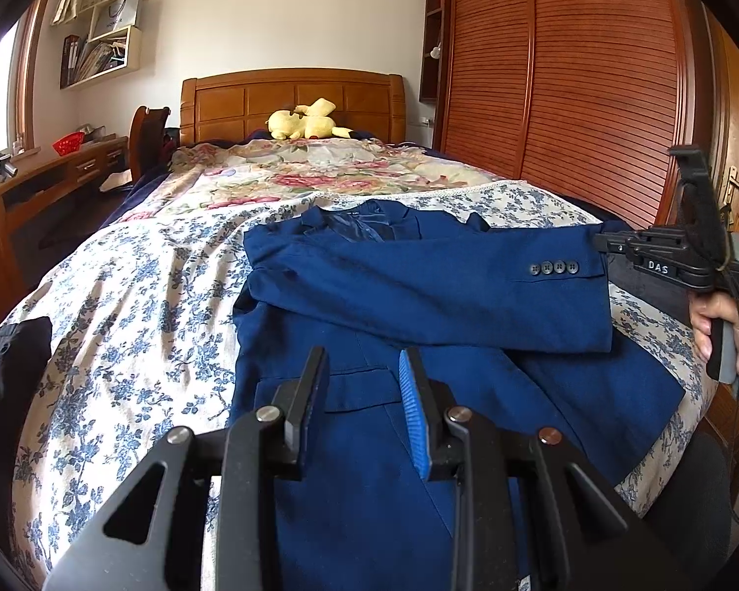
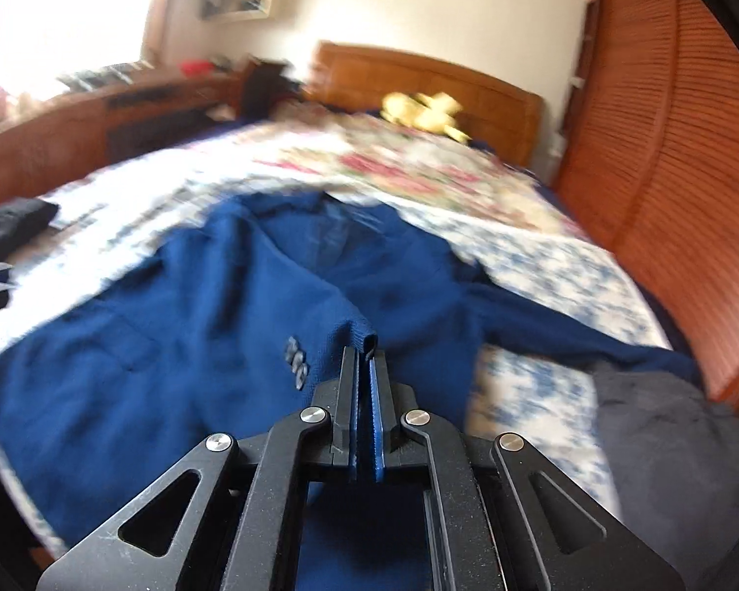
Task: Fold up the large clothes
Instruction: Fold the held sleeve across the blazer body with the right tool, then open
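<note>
Jacket (image 1: 419,305) cuff pinched by right gripper (image 2: 367,359); left gripper (image 1: 364,374) hovering, fingers apart.

Both wrist views: same jacket (image 1: 419,295), close.

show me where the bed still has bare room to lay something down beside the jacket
Free: the blue-flowered sheet between the blue jacket and the dark garment at the bed's edge. Also the pink floral cover below the yellow plush toy. Crowded: the wardrobe side.
</note>
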Tool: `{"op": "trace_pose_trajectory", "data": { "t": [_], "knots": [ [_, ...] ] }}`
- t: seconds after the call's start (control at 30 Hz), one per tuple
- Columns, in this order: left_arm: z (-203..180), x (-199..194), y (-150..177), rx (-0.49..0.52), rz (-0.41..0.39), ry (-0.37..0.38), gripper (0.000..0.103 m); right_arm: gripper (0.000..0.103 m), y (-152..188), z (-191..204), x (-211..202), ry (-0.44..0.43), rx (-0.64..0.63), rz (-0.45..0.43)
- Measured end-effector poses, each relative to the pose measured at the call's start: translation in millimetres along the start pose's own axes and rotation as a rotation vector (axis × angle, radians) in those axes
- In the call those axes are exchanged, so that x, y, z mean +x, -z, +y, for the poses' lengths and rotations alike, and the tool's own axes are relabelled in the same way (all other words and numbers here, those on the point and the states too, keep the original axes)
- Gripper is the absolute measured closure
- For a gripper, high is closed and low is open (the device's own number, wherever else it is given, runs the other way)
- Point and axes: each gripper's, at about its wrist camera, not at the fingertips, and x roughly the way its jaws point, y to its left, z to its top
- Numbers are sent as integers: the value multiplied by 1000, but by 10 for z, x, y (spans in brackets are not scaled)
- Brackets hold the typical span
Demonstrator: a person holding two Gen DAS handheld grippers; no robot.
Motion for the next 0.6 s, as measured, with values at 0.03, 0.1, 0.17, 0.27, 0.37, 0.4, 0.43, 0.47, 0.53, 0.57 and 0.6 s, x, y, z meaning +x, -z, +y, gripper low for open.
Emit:
{"op": "trace_pose_trajectory", "data": {
  "t": [0.03,0.1,0.17,0.27,0.37,0.4,0.43,0.47,0.53,0.57,0.6],
  "knots": [
    [1,4,0,0,0,-1,76,102,22,-34,63,21,-1,17],
    [-5,19,-3,0,2,-2,76,102,106,-117,229,41,10,61],
    [-17,29,-1,1,4,-1,76,102,199,-141,345,58,5,90],
    [-31,45,-2,4,9,-1,76,102,307,-147,445,82,-2,115],
    [-42,57,-5,3,9,0,76,95,338,-147,483,95,9,122],
    [-47,62,-9,1,8,1,76,90,367,-136,471,92,13,122],
    [-44,68,-17,-1,6,0,76,73,375,-145,488,65,25,125],
    [-53,76,-23,-2,4,0,76,60,385,-153,508,27,37,125],
    [-84,103,-41,-6,-1,5,76,58,418,-143,530,-29,48,120],
    [-104,120,-50,-7,-3,8,76,58,442,-127,577,-48,43,127],
    [-120,136,-59,-7,-4,9,76,58,456,-98,616,-58,37,137]
  ]
}}
